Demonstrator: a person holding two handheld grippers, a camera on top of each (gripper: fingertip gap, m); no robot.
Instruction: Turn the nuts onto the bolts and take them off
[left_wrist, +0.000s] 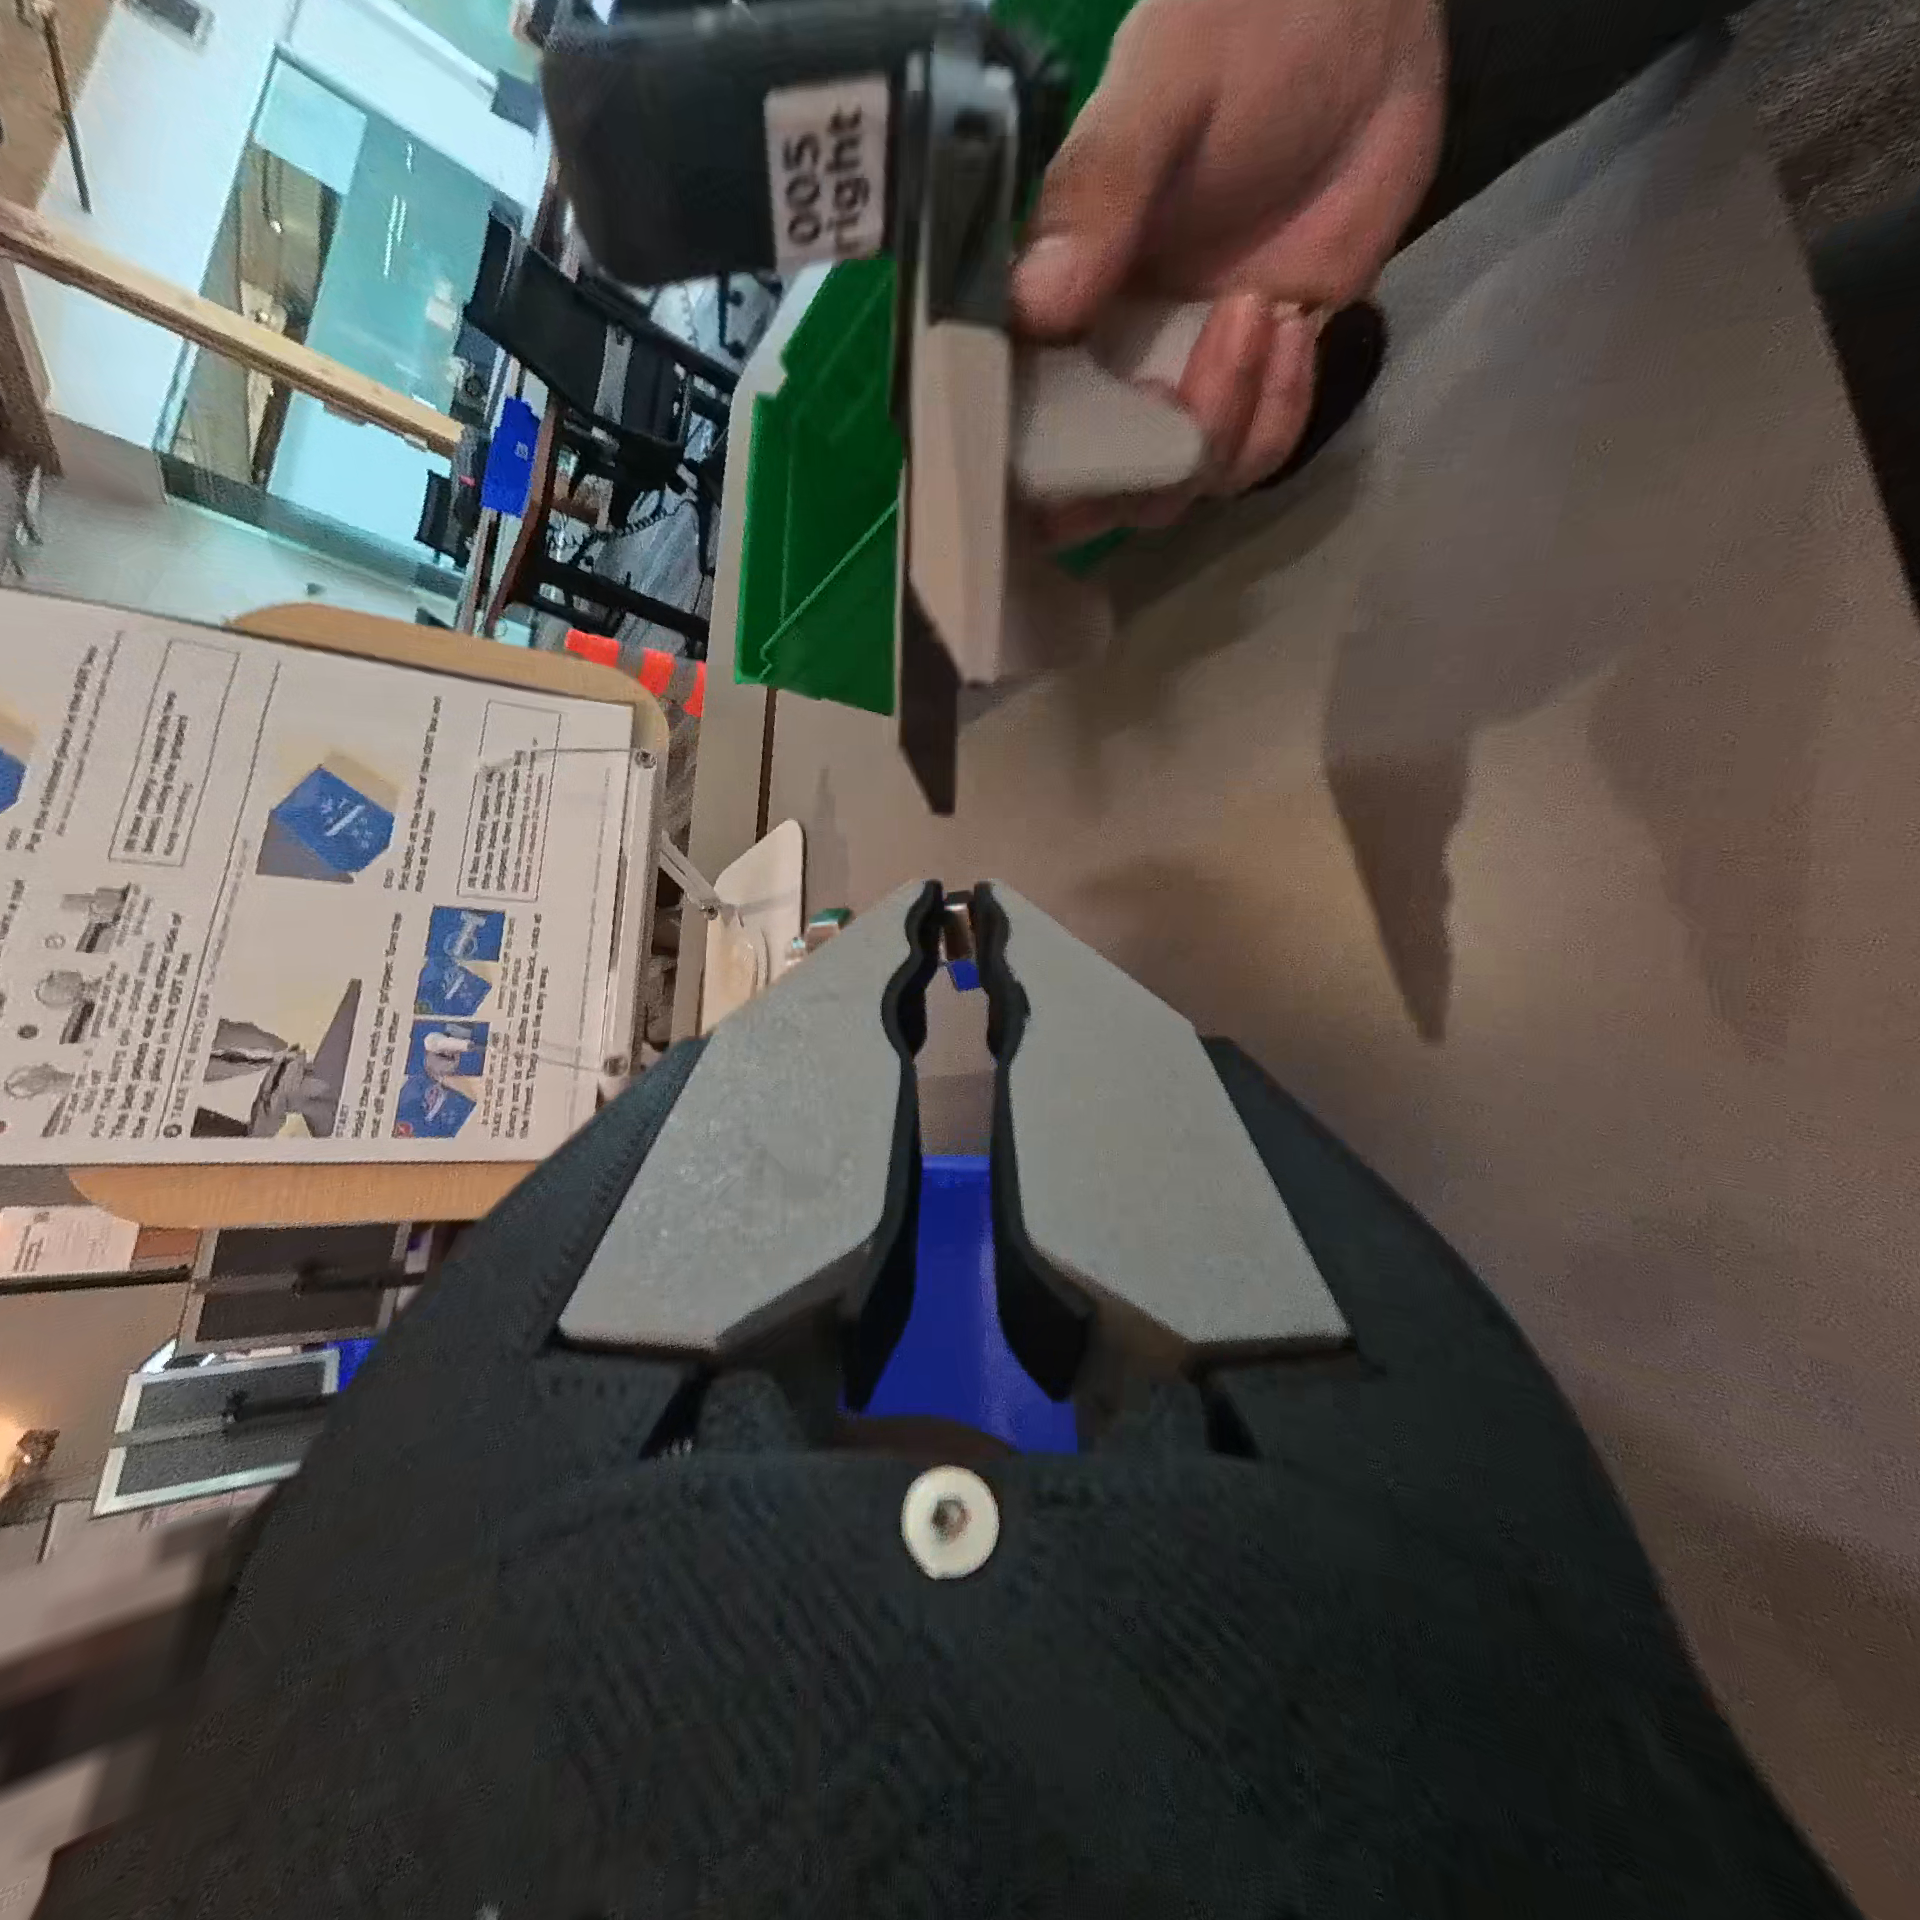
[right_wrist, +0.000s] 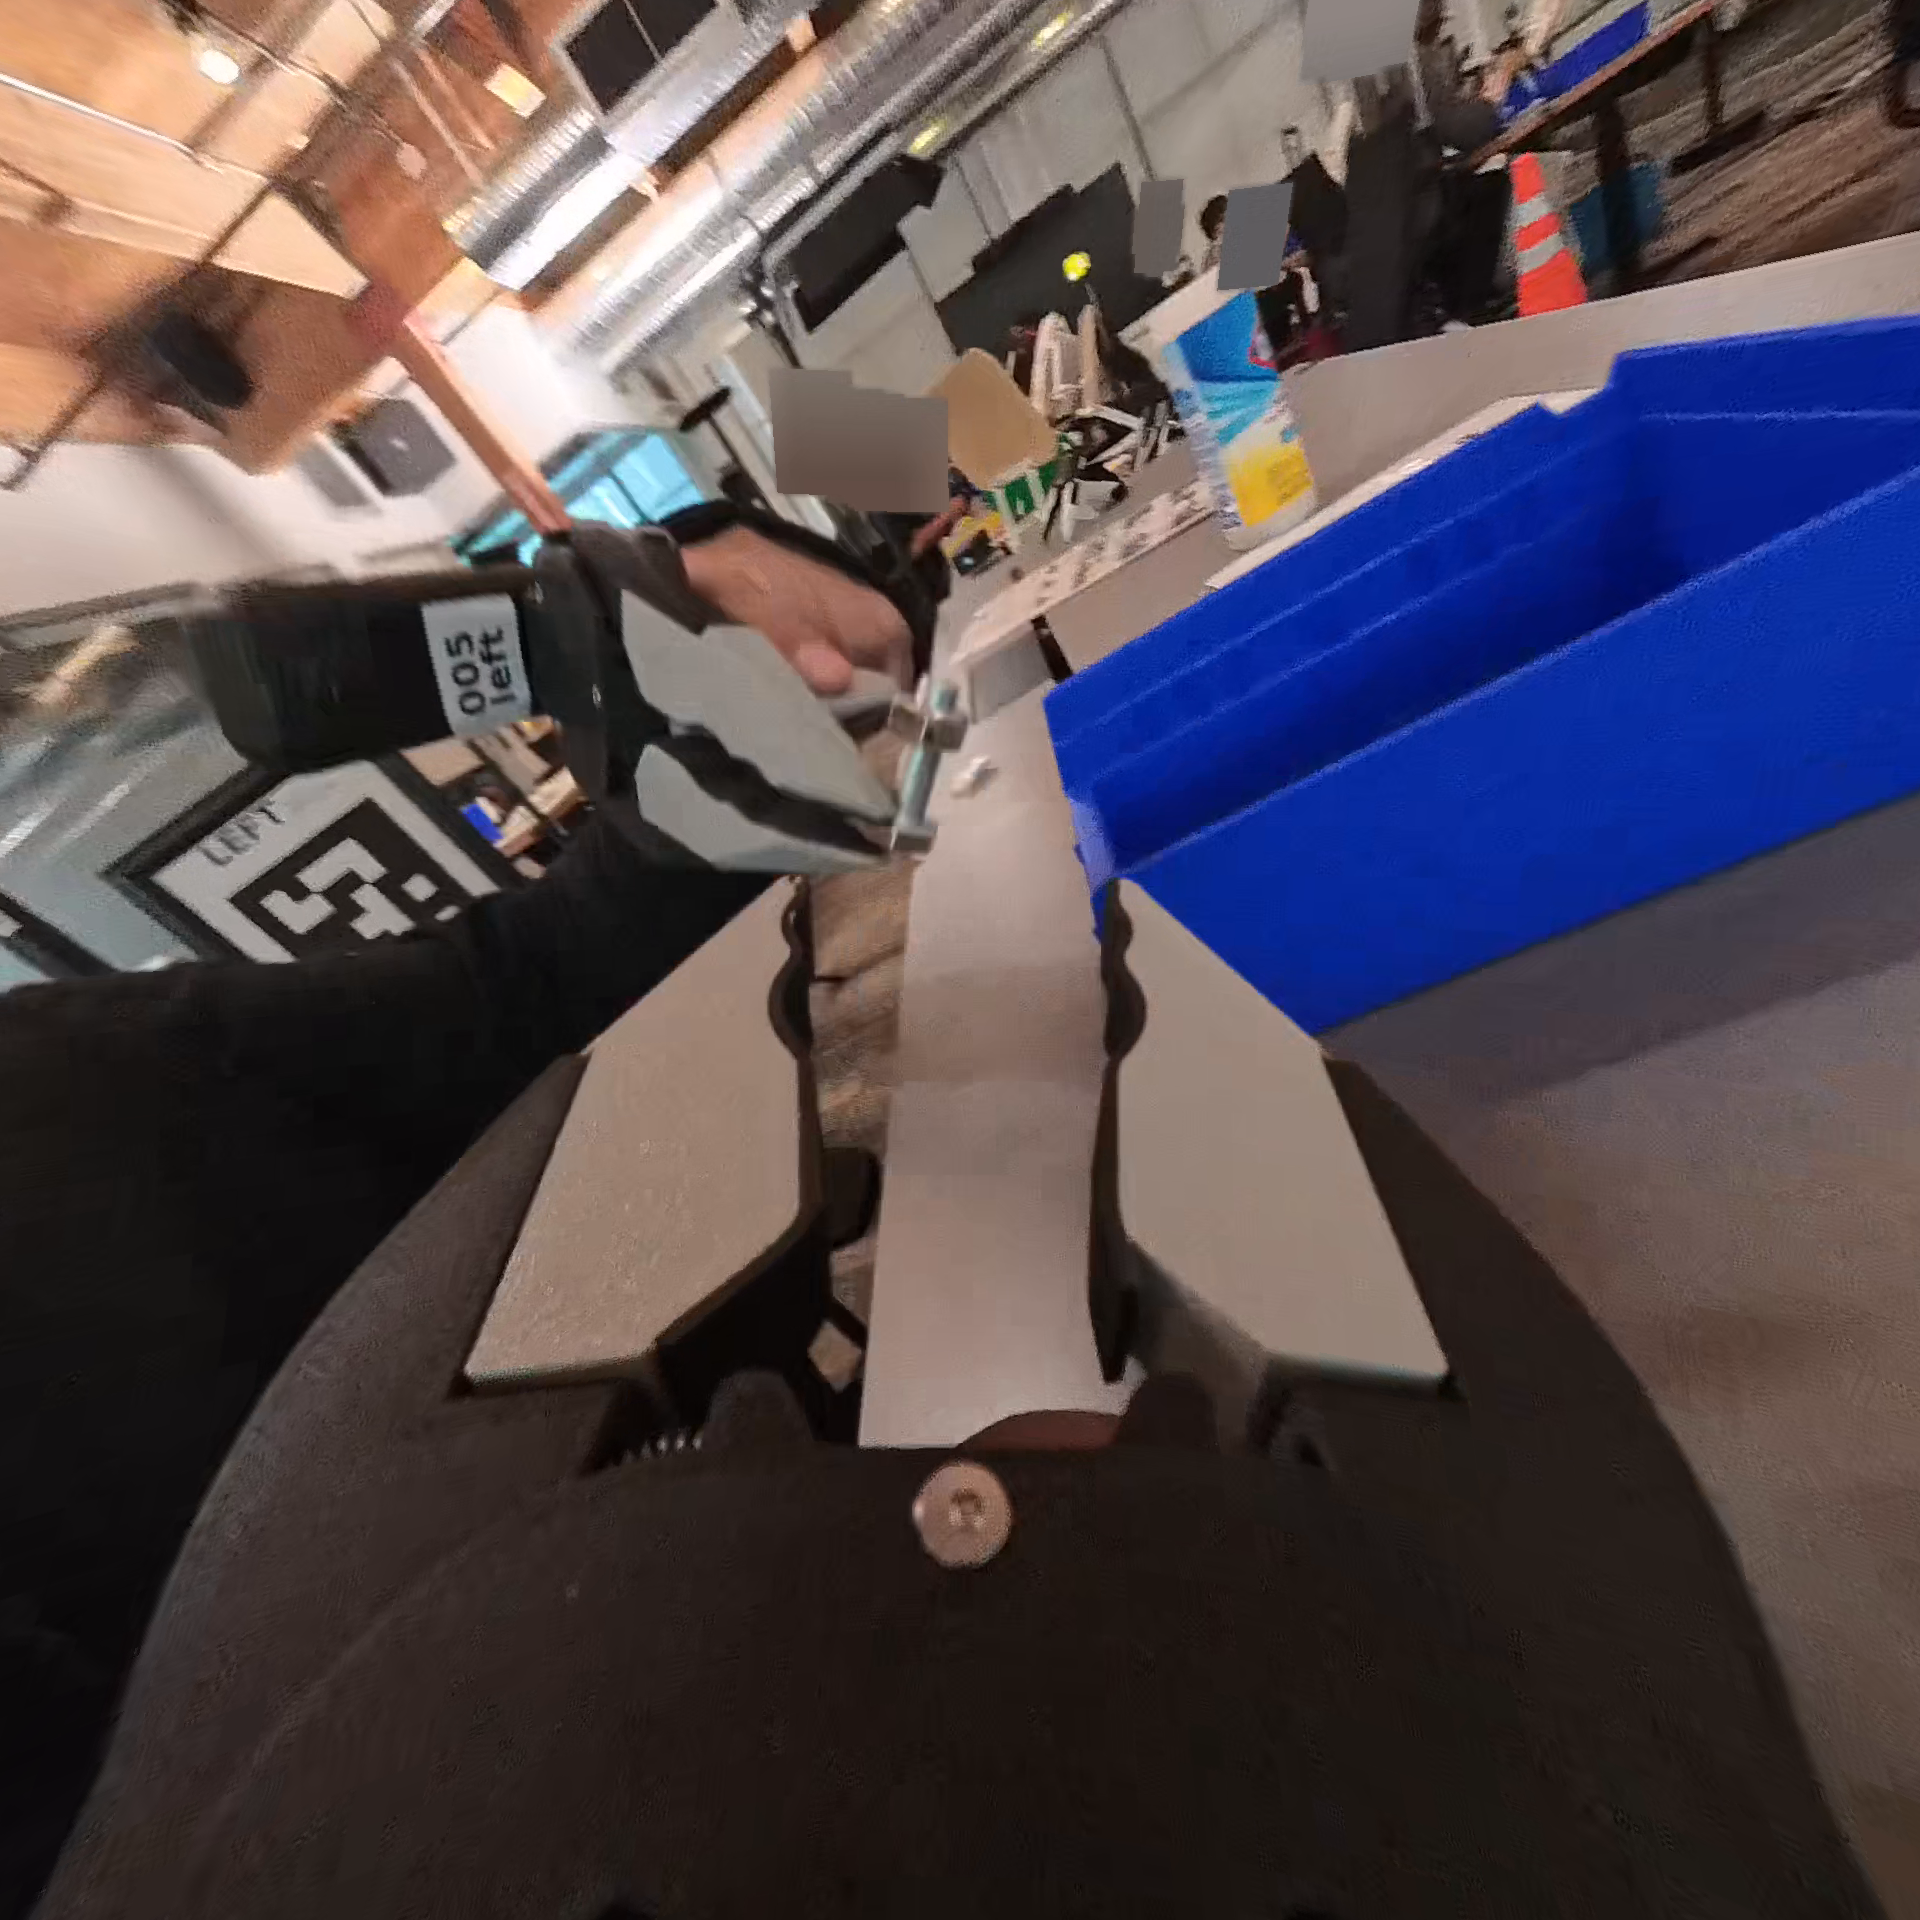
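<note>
My left gripper (left_wrist: 956, 902) is shut on the head end of a silver bolt (left_wrist: 956, 932), of which only a small metal piece shows between the tips. In the right wrist view the left gripper (right_wrist: 883, 836) comes in from the left and holds the bolt (right_wrist: 920, 779) above the table. A nut (right_wrist: 923, 717) sits on the bolt's far end. My right gripper (right_wrist: 951, 902) is open and empty, just below and short of the bolt. In the left wrist view it (left_wrist: 935, 769) hangs edge-on above my left fingertips, held by a hand.
A blue bin (right_wrist: 1455, 727) stands on the grey table right of my right gripper and also shows under my left fingers (left_wrist: 956, 1299). A green bin (left_wrist: 821, 499) lies behind the right gripper. An instruction sheet on a board (left_wrist: 312, 883) stands at the left. A wipes canister (right_wrist: 1242, 436) stands farther back.
</note>
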